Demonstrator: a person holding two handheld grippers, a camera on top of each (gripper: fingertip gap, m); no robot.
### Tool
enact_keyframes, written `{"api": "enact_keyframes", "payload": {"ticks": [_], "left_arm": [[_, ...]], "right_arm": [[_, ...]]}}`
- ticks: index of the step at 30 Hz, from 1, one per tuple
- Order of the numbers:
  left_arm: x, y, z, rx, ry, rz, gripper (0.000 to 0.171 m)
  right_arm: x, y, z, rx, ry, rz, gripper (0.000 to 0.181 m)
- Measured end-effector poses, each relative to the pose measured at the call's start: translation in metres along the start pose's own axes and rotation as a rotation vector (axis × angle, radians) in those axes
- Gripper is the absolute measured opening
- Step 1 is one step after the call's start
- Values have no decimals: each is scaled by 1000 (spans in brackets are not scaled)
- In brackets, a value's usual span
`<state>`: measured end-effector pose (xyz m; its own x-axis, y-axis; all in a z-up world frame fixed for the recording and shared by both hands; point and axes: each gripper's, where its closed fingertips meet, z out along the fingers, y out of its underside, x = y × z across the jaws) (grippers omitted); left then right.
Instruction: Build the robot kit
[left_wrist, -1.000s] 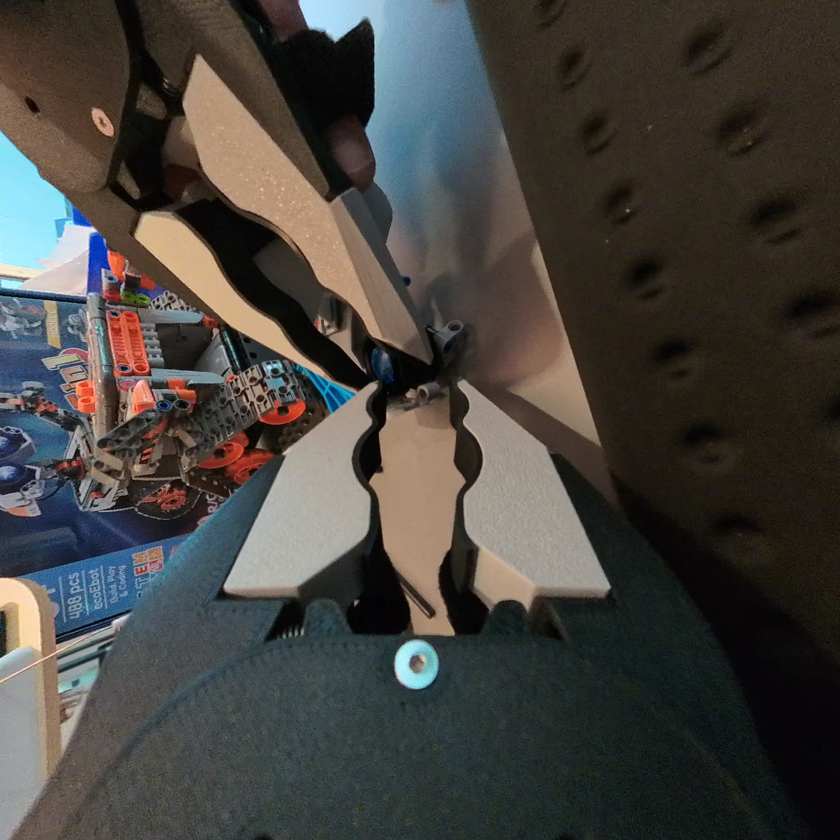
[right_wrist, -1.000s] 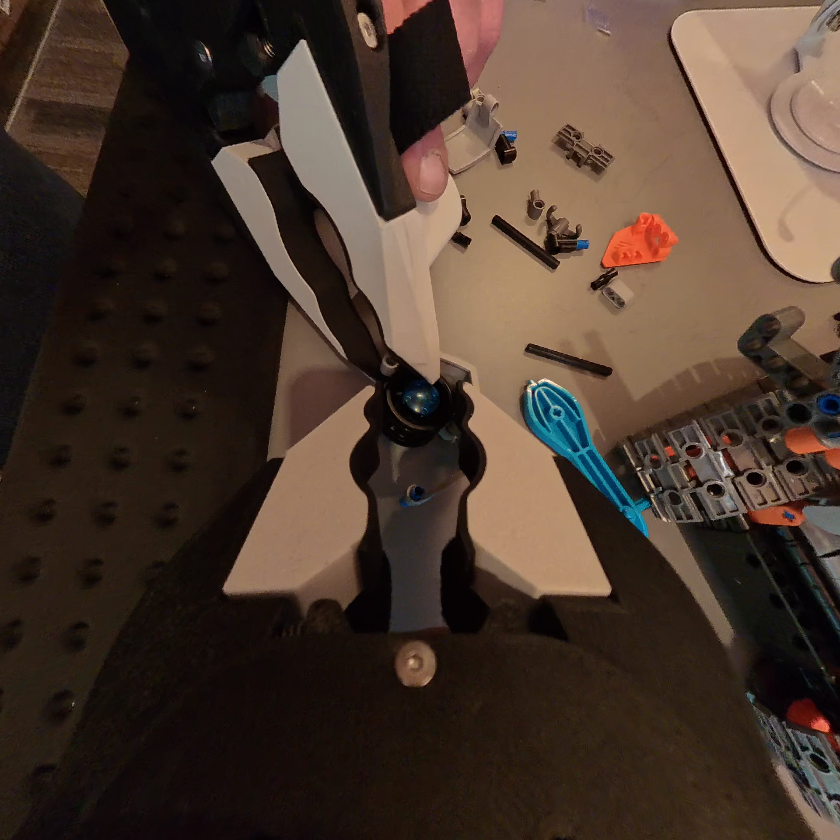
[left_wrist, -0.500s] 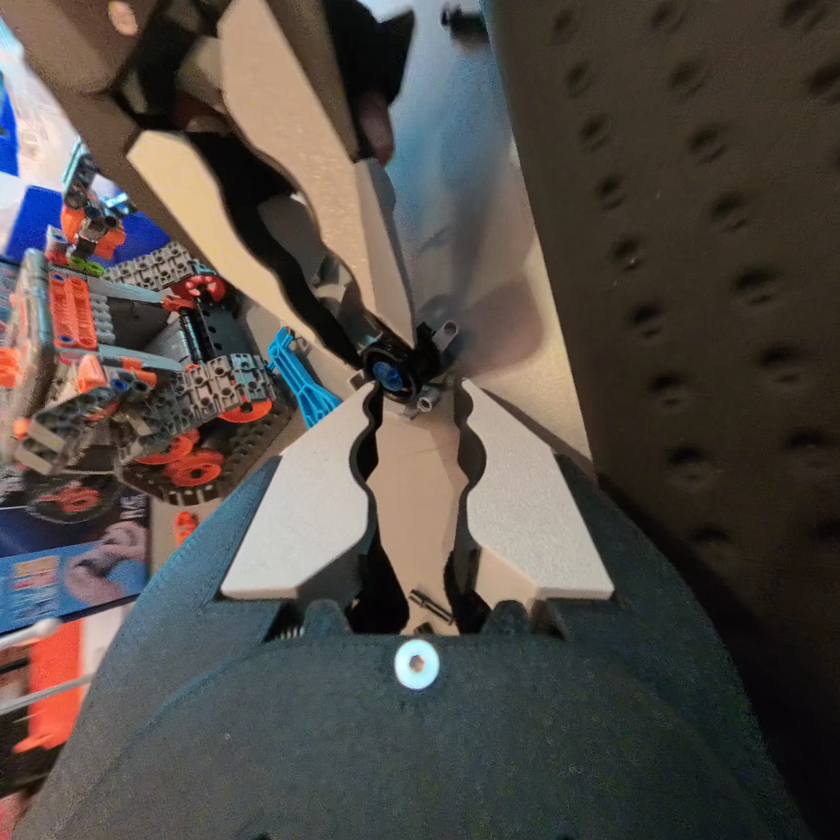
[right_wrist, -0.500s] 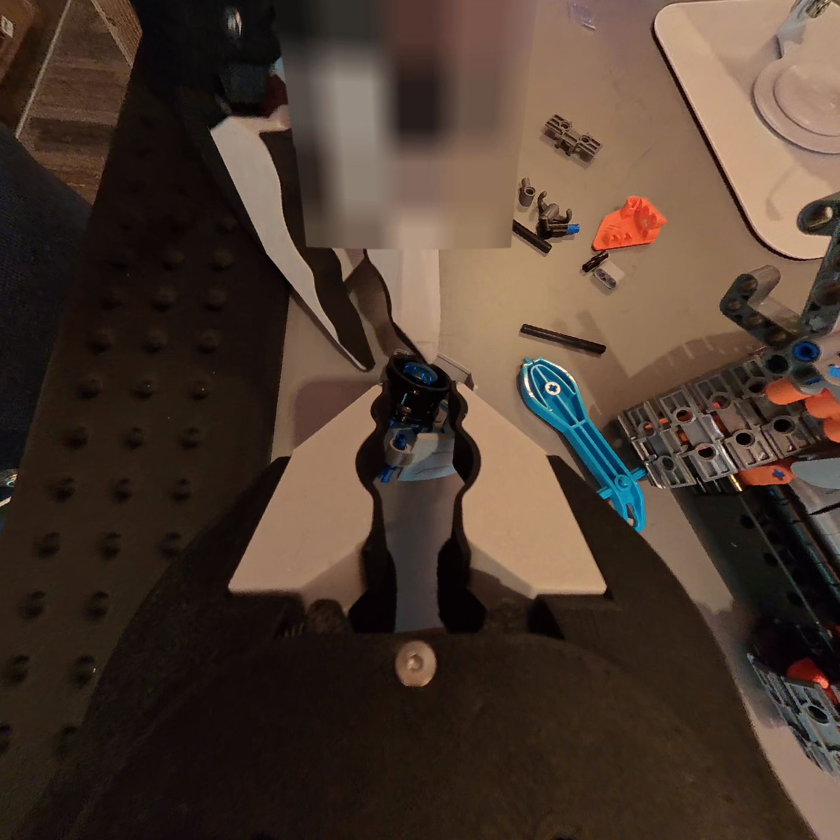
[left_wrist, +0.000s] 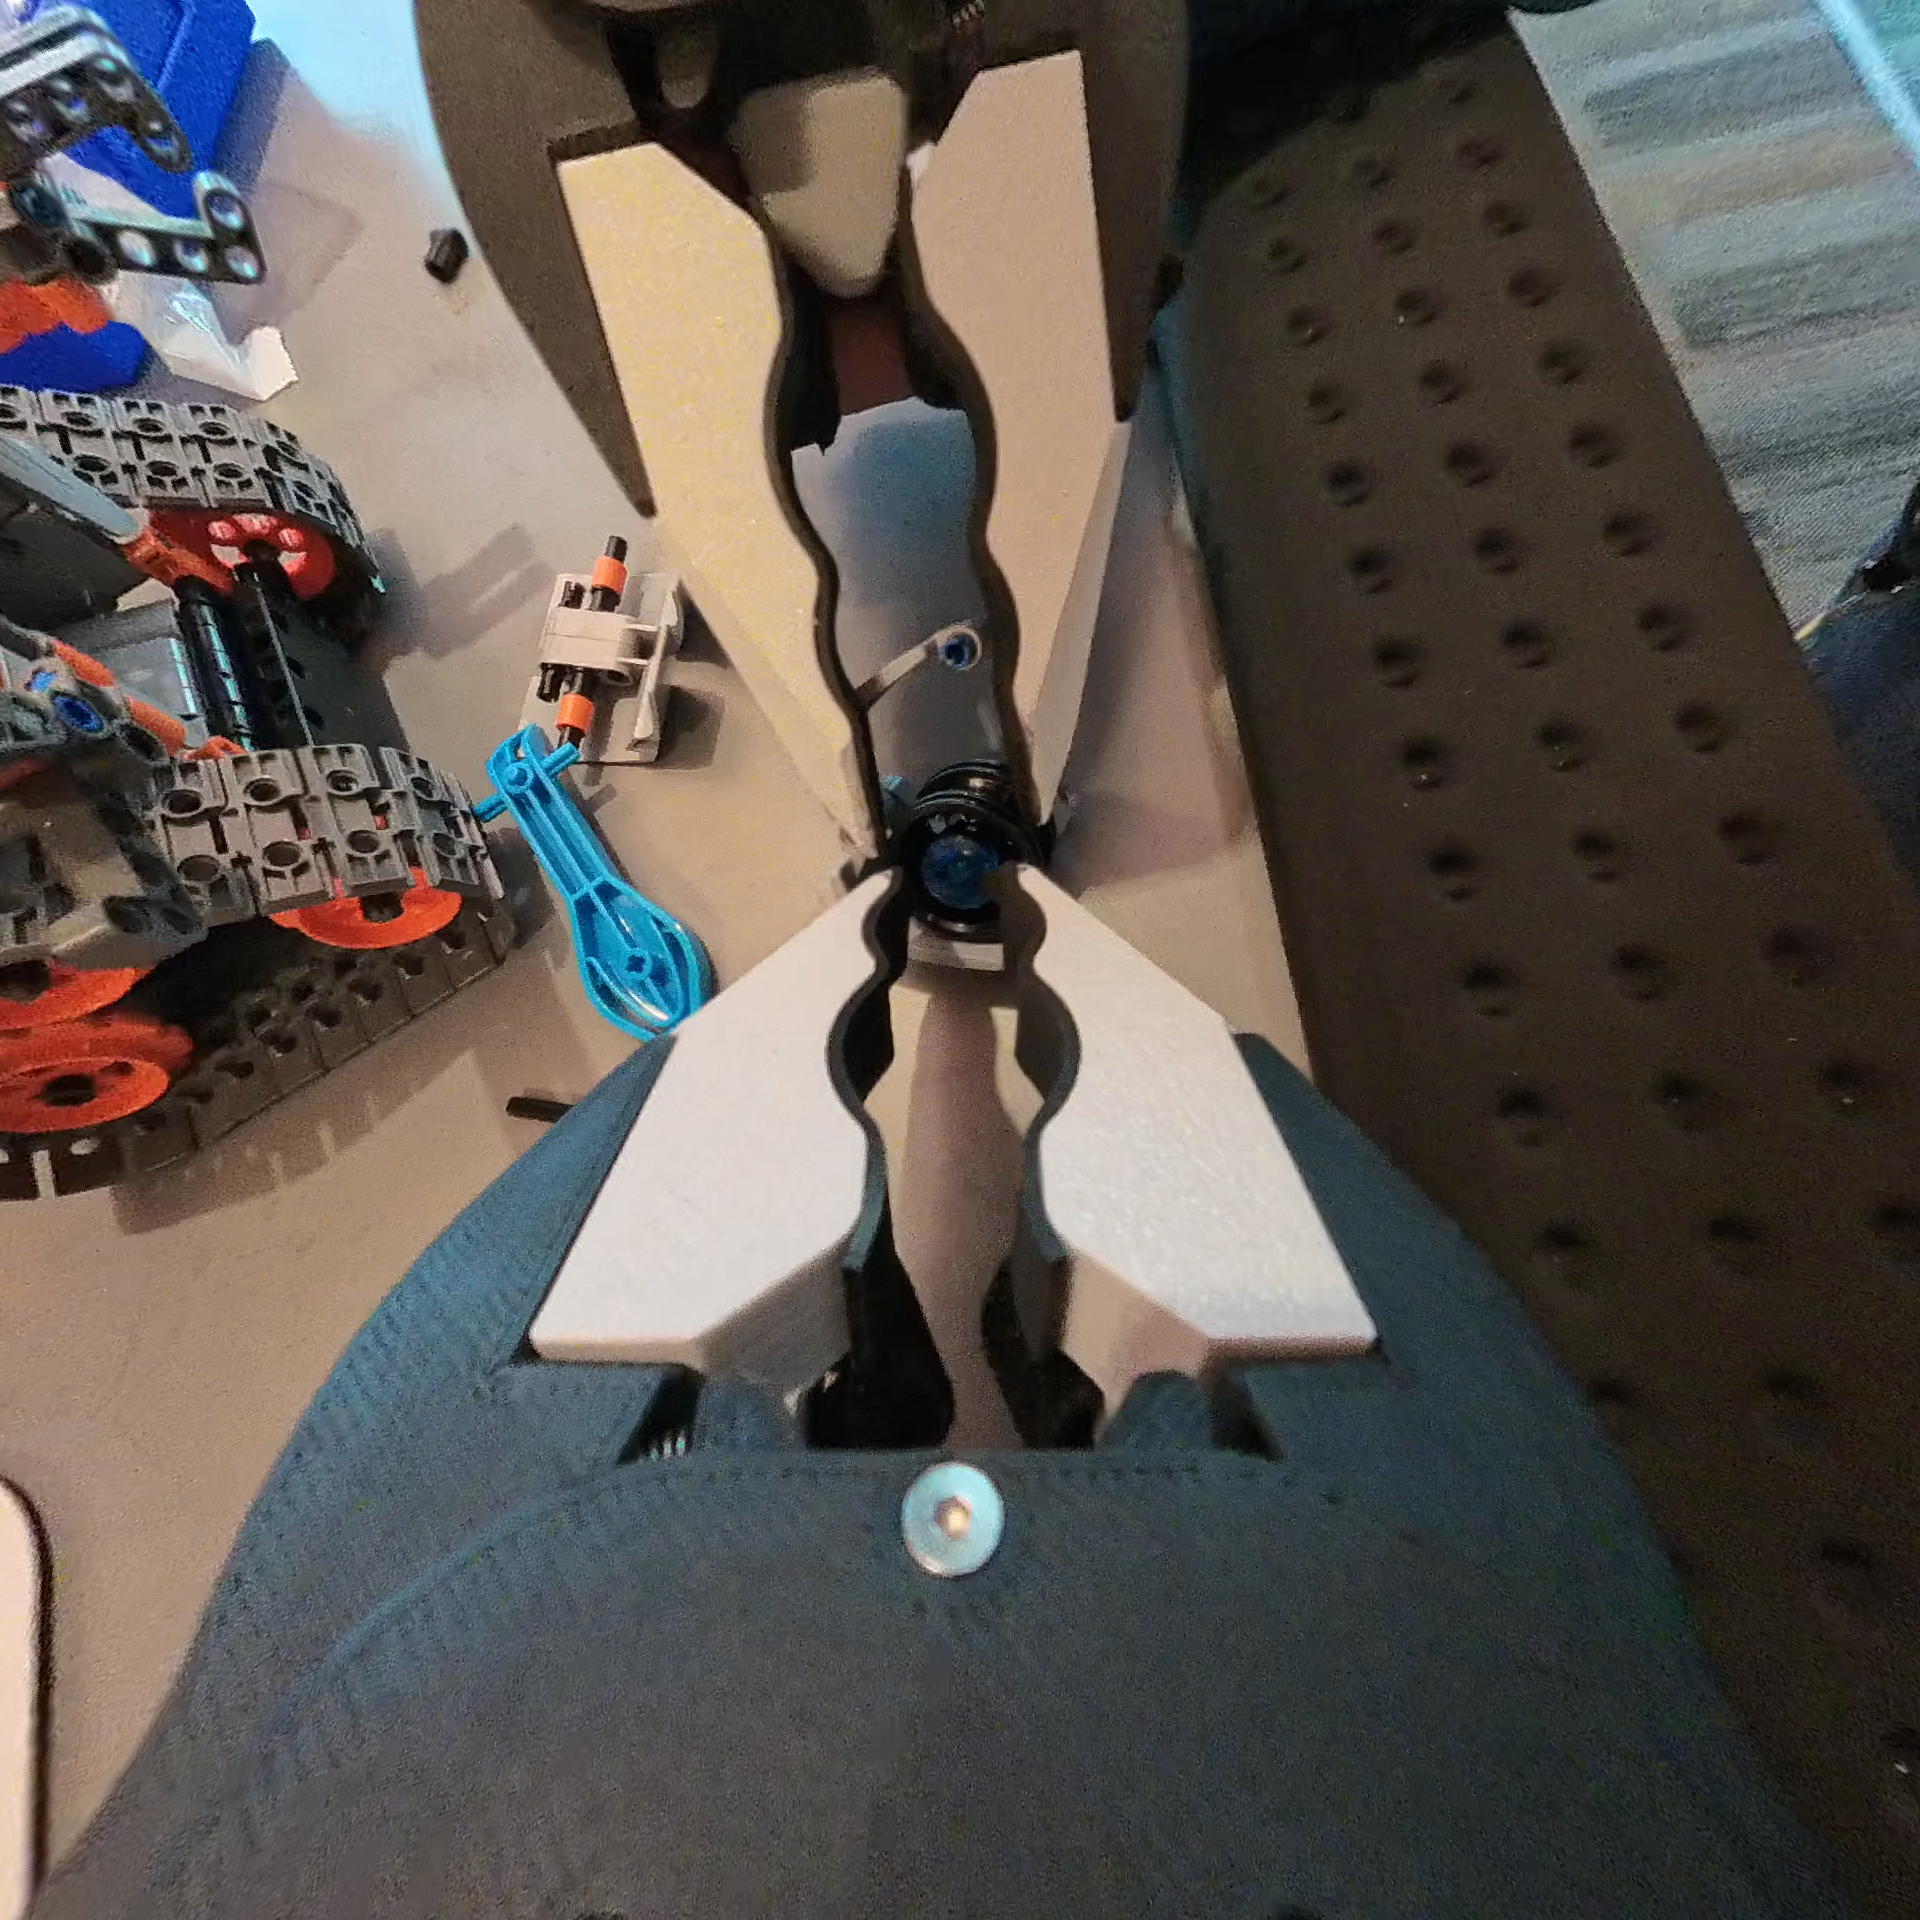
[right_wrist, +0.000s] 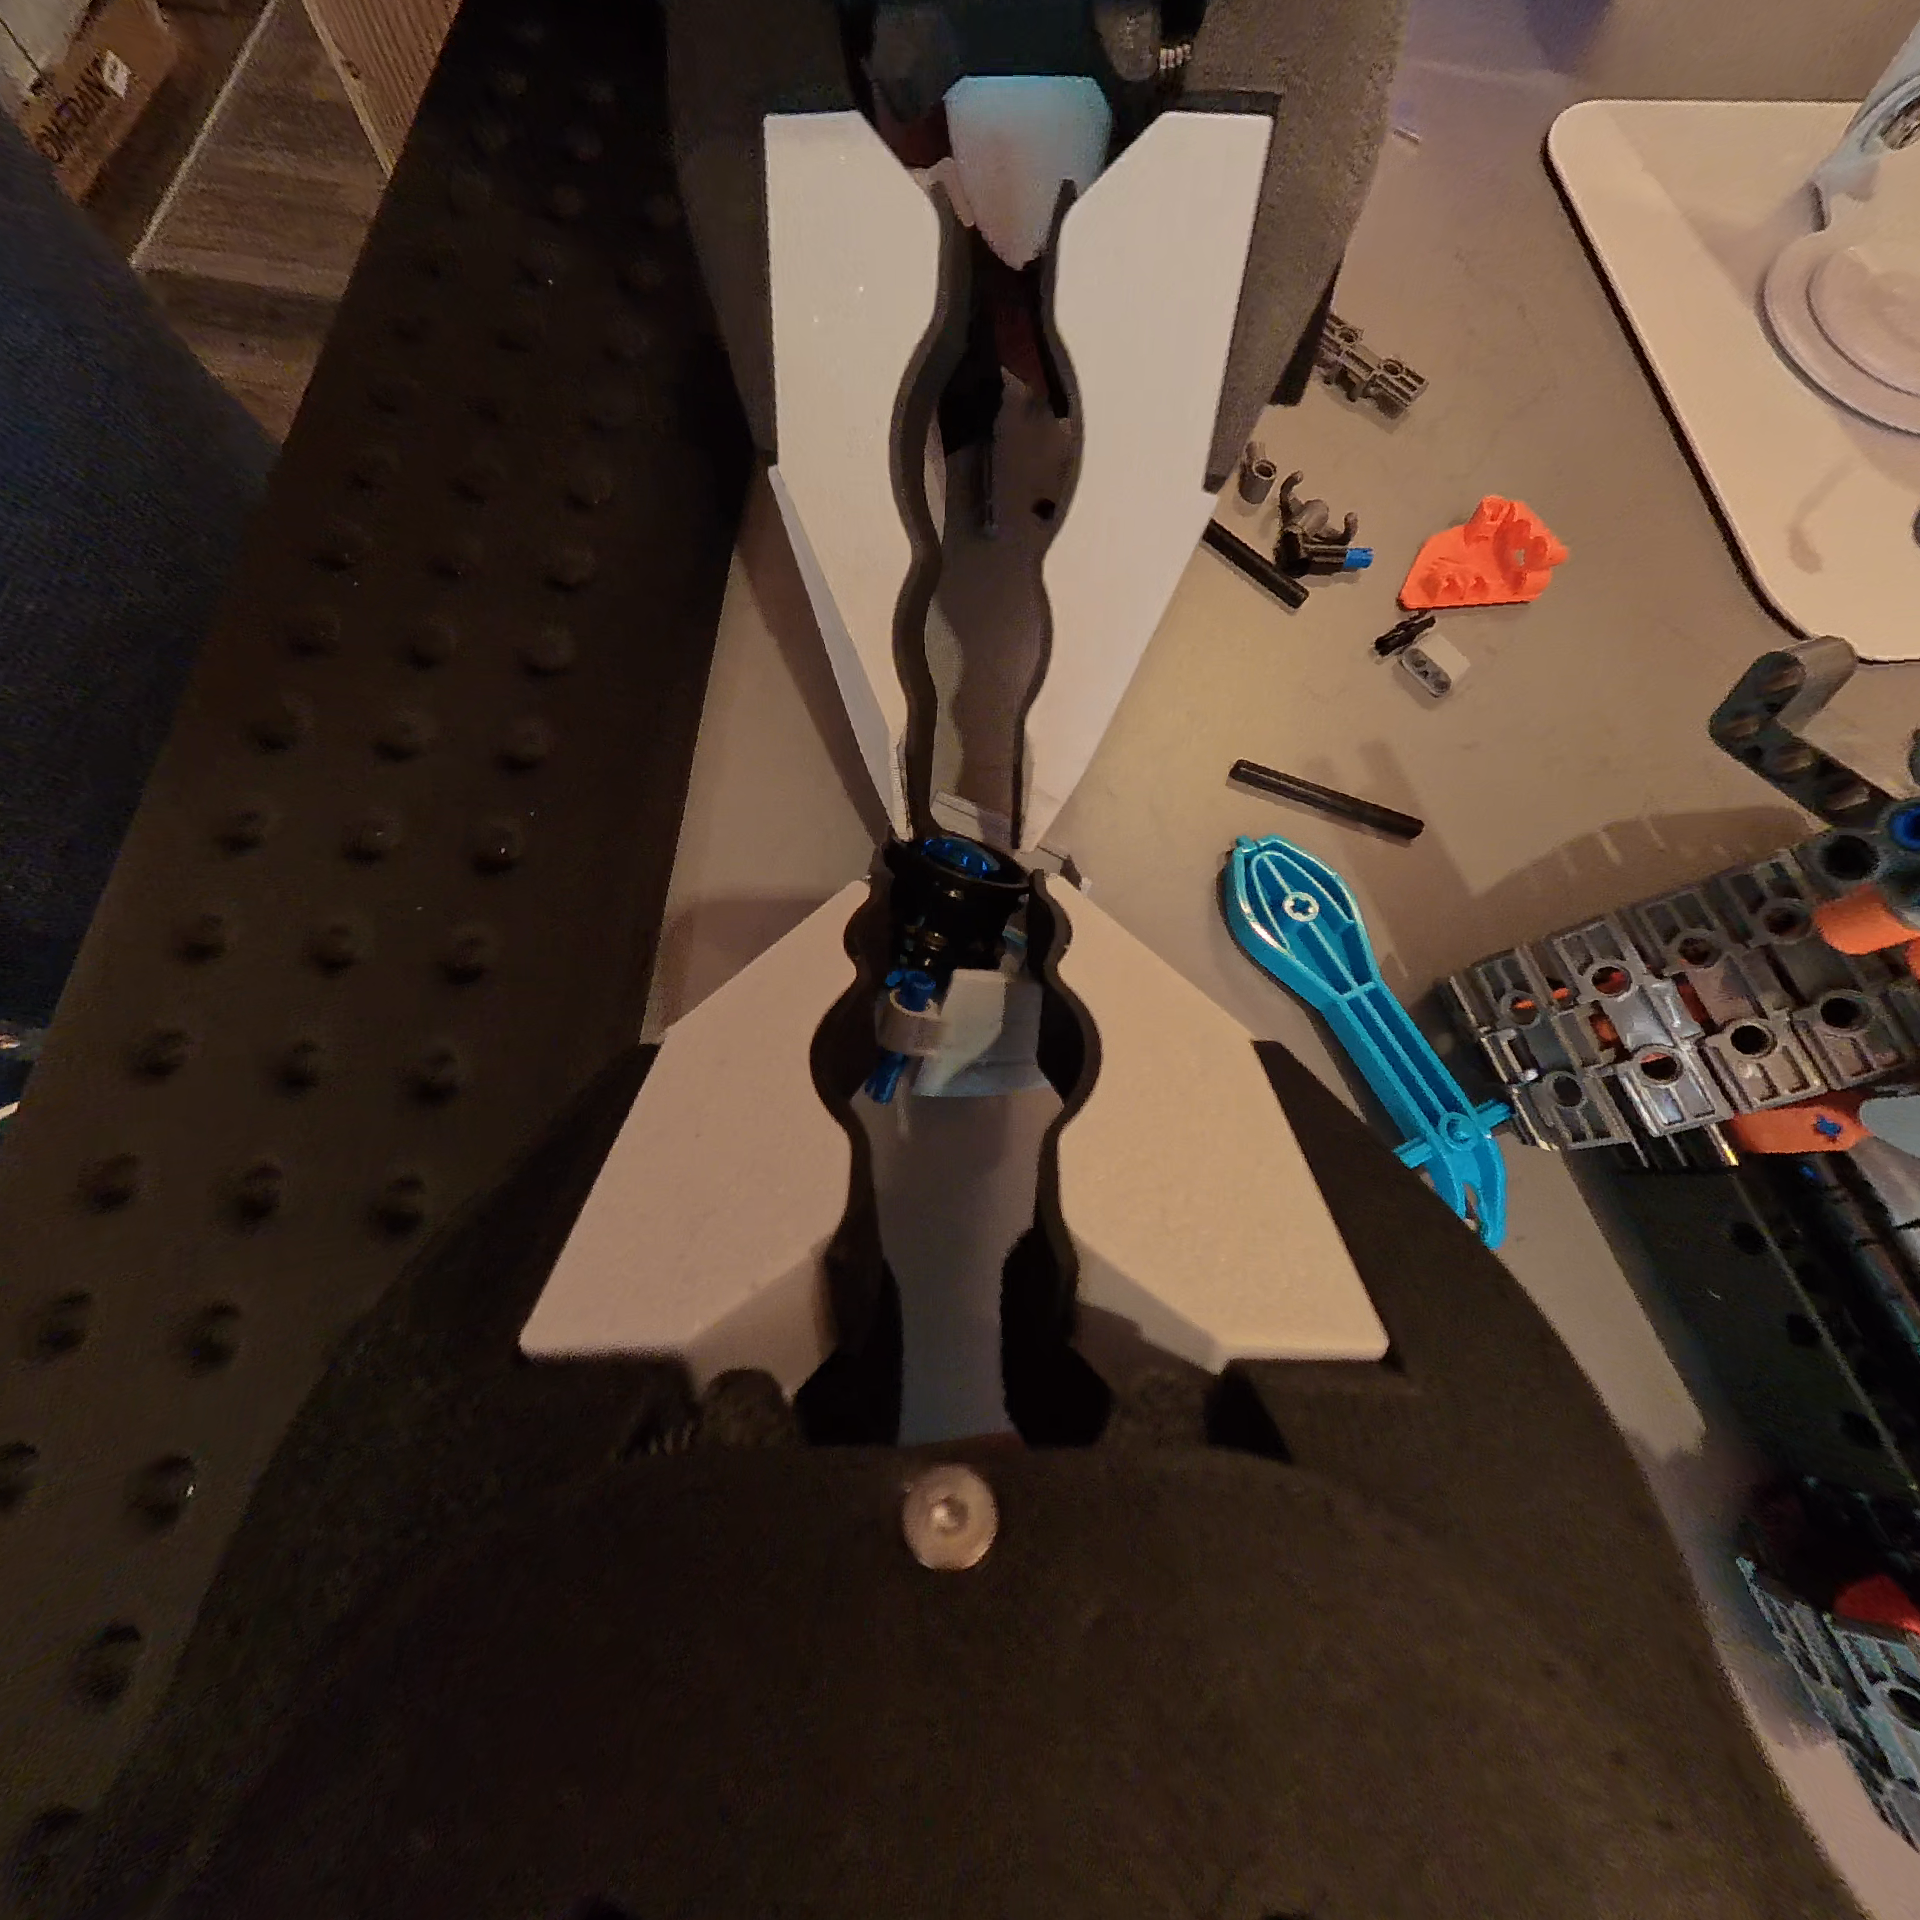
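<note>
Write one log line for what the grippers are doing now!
right gripper: shut on black part | left gripper: tips at black part | near: blue tool, tracked model

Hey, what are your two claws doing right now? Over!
Right gripper shut on black-and-blue piece. Left gripper tips meet it head-on. Blue tool lies beside.

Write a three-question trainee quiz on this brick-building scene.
1. True or false: the blue tool lies on the studded black mat.
2. What sits where the tips of the left gripper and the right gripper meet? A) an orange wedge B) a black piece with a blue centre C) a long black axle
3. In the right wrist view, on which side of the right gripper is the tracked model?

Key: 1 false, it lies on the grey table; 2 B; 3 the right.
</note>
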<state>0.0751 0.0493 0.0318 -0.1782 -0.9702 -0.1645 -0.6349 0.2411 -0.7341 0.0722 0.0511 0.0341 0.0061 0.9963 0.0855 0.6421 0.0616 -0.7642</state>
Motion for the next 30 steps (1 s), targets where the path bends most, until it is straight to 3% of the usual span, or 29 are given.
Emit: {"api": "enact_keyframes", "payload": {"ticks": [2,6,11,18,28,30], "left_arm": [[2,-1,1,15,37,-25,20],[8,-2,2,39,100,-45,10],[9,-3,4,79,162,-107,12],[11,-2,4,32,159,72,12],[14,-5,4,35,169,96,10],[14,-6,1,61,159,77,0]], "right_arm": [[-3,0,0,4,-19,-1,24],[-4,0,1,15,-33,5,25],[-6,0,1,27,-52,10,25],[-8,0,3,32,-72,13,25],[-12,2,4,29,-94,12,26],[-11,2,3,33,-88,12,26]]}}
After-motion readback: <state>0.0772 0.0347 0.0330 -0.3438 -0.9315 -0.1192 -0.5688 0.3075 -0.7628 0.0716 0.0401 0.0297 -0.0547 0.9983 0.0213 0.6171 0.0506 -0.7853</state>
